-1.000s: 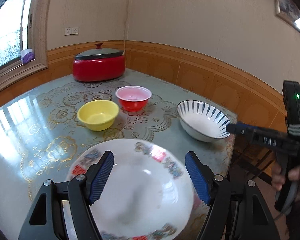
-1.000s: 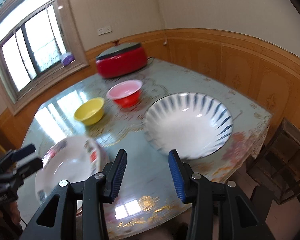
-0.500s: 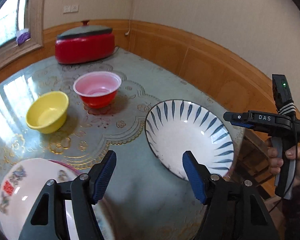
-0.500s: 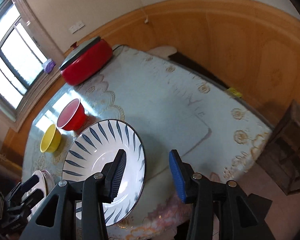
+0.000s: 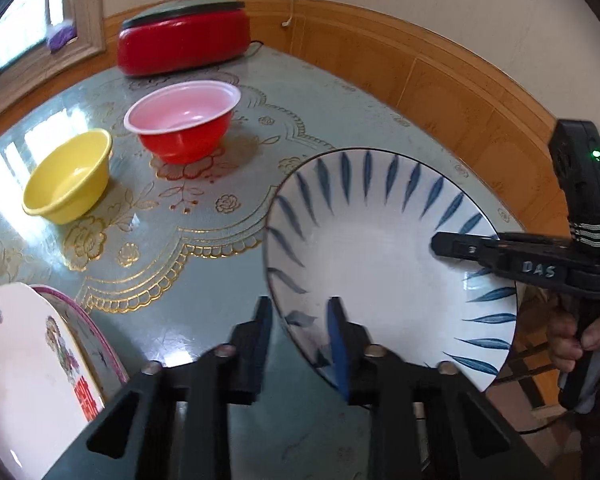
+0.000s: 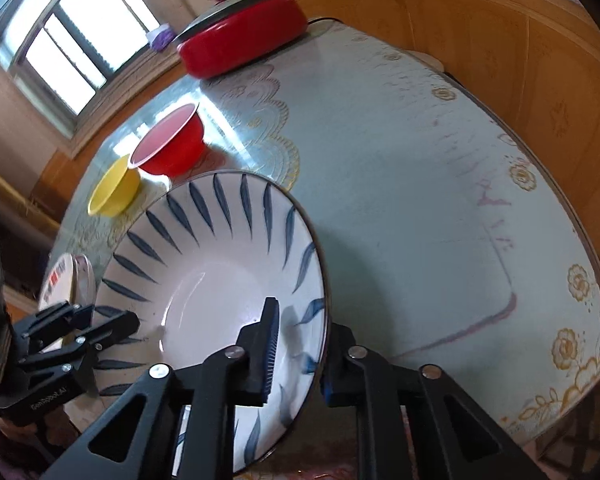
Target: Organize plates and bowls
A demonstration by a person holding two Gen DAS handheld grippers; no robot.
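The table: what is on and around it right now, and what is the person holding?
striped bowl: one, white with blue strokes, near table edge, rim between the pads of both tools
red bowl: one, red, pink inside, mid-table
yellow bowl: one, yellow, left of red bowl
plates: two stacked, white with flowers, near left
cooker: one, red, grey lid, far end
table: one, green with gold pattern
window: one, left wall
left tool: black, blue pads, closing on striped bowl
right tool: same, closing on striped bowl
hand: one, holding right tool
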